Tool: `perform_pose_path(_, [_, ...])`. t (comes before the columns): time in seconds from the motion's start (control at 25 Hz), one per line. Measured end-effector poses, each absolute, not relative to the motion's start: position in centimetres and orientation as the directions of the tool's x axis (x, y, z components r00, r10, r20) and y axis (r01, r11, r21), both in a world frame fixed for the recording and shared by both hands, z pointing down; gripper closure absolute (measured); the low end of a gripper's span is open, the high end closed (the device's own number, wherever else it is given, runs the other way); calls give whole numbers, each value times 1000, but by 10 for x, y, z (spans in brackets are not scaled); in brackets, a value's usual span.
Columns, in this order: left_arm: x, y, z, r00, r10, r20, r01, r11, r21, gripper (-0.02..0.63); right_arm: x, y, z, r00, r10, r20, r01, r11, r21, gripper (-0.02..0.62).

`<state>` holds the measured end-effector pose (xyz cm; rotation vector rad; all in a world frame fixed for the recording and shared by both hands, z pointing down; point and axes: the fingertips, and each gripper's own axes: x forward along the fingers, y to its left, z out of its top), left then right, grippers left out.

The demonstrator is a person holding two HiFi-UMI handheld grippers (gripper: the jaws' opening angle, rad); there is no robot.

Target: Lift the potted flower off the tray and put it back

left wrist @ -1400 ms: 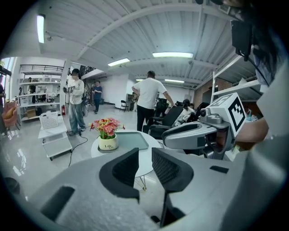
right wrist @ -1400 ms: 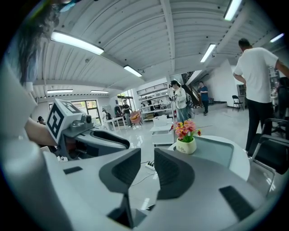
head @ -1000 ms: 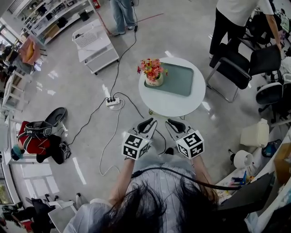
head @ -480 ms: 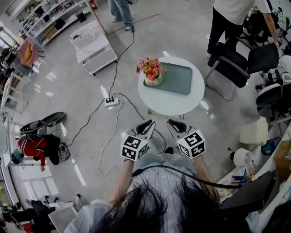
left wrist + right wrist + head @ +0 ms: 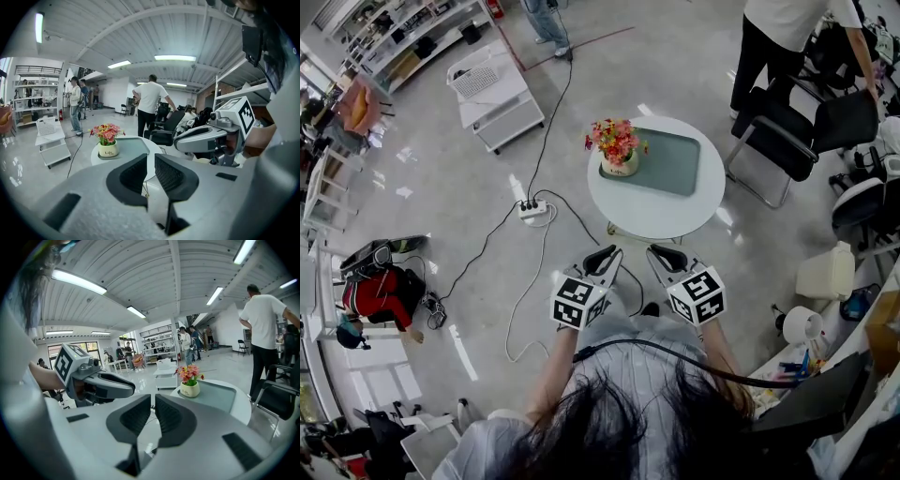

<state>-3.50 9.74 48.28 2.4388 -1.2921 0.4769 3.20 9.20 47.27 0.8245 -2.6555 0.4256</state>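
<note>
The potted flower [image 5: 619,152], pink and orange blooms in a cream pot, stands on the left end of the green tray [image 5: 675,167] on a round white table [image 5: 656,217]. Both grippers hover side by side short of the table's near edge, well apart from the pot. My left gripper [image 5: 612,249] has eased its jaws in to a thin slit with nothing between them. My right gripper [image 5: 657,249] is shut and empty. The left gripper view shows the flower [image 5: 108,139] beyond the left gripper [image 5: 151,158]. The right gripper view shows the flower [image 5: 190,379] and tray [image 5: 220,395] ahead of the right gripper [image 5: 153,398].
Black chairs [image 5: 797,127] stand to the right of the table, with a person [image 5: 783,33] beside them. A white cart [image 5: 492,89] is at the far left. A power strip [image 5: 532,208] and cables lie on the floor left of the table. A white container [image 5: 825,274] sits at the right.
Both grippers stay where they were. In the background, the person at the top edge has walked further off and the figure in red at the left has shifted.
</note>
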Motion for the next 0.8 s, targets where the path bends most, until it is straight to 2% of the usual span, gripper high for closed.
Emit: perform_pose_path(0.8, [-34, 97, 489, 522, -721, 456, -844, -513, 155, 543, 36, 90, 478, -777, -477, 411, -582, 793, -180, 543])
